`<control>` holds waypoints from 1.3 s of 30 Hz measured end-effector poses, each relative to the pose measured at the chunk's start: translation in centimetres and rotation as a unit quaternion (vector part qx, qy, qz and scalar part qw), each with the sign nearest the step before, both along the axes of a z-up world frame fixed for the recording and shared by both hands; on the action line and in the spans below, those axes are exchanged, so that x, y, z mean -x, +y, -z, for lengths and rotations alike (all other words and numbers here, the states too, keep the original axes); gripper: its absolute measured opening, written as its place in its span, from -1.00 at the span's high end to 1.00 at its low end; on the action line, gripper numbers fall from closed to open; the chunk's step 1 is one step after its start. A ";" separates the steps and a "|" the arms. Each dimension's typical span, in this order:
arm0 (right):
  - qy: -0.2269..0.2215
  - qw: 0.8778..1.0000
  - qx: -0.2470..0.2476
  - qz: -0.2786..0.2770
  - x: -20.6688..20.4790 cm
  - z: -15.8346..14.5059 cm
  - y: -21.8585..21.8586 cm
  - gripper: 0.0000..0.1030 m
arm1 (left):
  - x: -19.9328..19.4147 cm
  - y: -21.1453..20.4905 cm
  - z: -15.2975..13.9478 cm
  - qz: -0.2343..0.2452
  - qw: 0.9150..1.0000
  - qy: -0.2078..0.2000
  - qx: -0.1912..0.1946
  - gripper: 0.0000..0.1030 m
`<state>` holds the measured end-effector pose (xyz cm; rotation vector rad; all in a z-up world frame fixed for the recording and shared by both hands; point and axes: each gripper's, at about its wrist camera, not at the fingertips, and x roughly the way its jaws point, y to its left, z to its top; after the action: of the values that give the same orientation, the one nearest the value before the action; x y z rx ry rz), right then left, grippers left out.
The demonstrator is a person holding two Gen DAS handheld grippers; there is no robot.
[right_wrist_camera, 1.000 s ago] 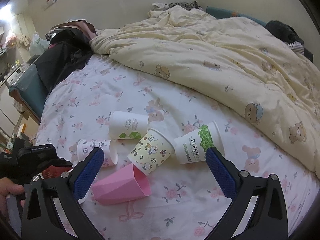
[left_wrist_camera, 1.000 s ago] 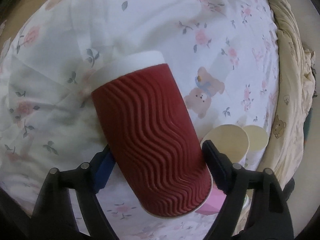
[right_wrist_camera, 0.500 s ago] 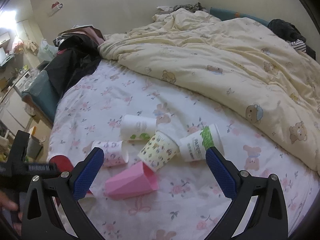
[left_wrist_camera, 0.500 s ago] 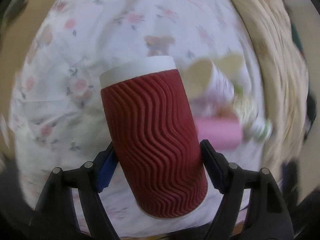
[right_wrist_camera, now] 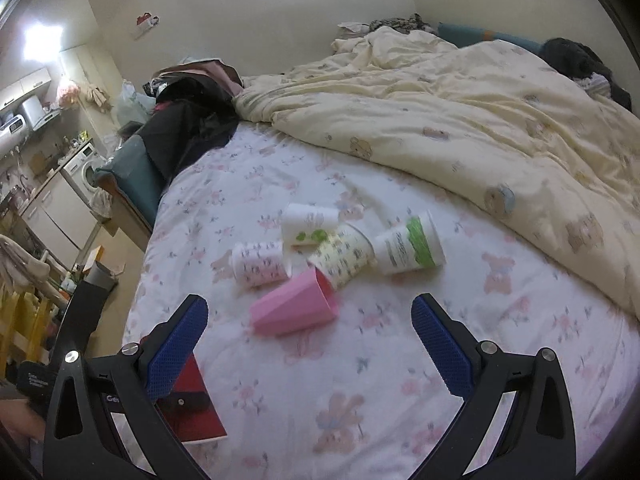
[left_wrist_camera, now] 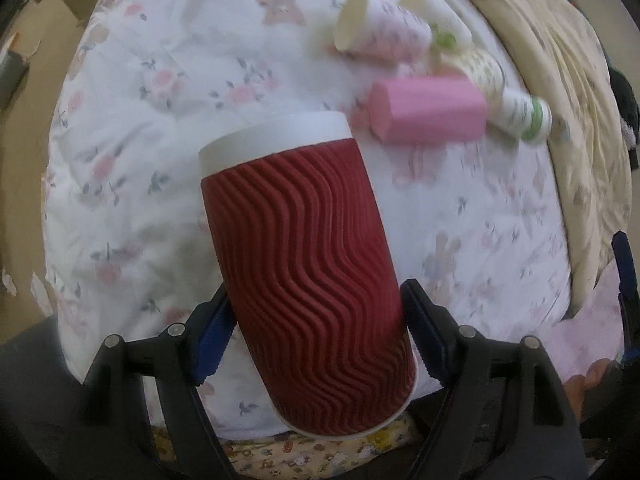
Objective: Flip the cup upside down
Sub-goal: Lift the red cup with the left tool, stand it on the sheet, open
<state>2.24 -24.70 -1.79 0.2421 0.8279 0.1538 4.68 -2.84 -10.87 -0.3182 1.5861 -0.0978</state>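
My left gripper (left_wrist_camera: 316,336) is shut on a red ribbed paper cup (left_wrist_camera: 304,268) near its wide rim; the white base points away from the camera, above the floral bedsheet (left_wrist_camera: 160,120). The red cup also shows at the lower left of the right wrist view (right_wrist_camera: 192,404), behind my left finger there. My right gripper (right_wrist_camera: 308,344) is open and empty, held above the sheet just short of a pink cup (right_wrist_camera: 294,308) lying on its side.
Several paper cups lie on their sides in a cluster: a pink-patterned one (right_wrist_camera: 260,264), a yellow-patterned one (right_wrist_camera: 342,258), a white one with green band (right_wrist_camera: 410,248), a white one with leaves (right_wrist_camera: 308,224). A cream duvet (right_wrist_camera: 480,120) covers the bed's right half. The bed edge is at left.
The left gripper swung with the red cup, so the cup cluster now sits at its upper right. The right gripper pulled back and rose slightly; the cups look farther away.
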 end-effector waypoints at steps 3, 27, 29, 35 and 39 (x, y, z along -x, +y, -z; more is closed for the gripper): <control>0.018 0.999 -0.019 0.019 1.4 0.6 -1.2 -1.00 | 0.9 -1.1 0.6 0.007 1.000 0.013 0.006 -0.49; 0.030 0.998 -0.011 0.048 2.9 1.4 -3.3 -1.00 | 1.0 -6.2 5.5 0.051 0.997 0.032 -0.054 -0.49; 0.034 0.998 -0.007 0.048 2.7 1.5 -3.2 -1.00 | 0.9 -6.2 5.4 0.048 0.997 0.025 -0.055 -0.49; 0.042 0.998 -0.010 0.051 2.6 1.9 -3.3 -1.00 | 0.1 -6.0 5.1 0.046 0.997 0.013 -0.065 -0.51; 0.043 0.998 -0.011 0.051 2.5 2.0 -3.5 -1.00 | -0.1 -6.7 4.6 0.047 0.996 -0.002 -0.077 -0.87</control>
<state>-0.26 -28.18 -3.74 0.3137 0.8975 0.0572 4.77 -9.54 -15.44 -0.1237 1.5938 -0.0475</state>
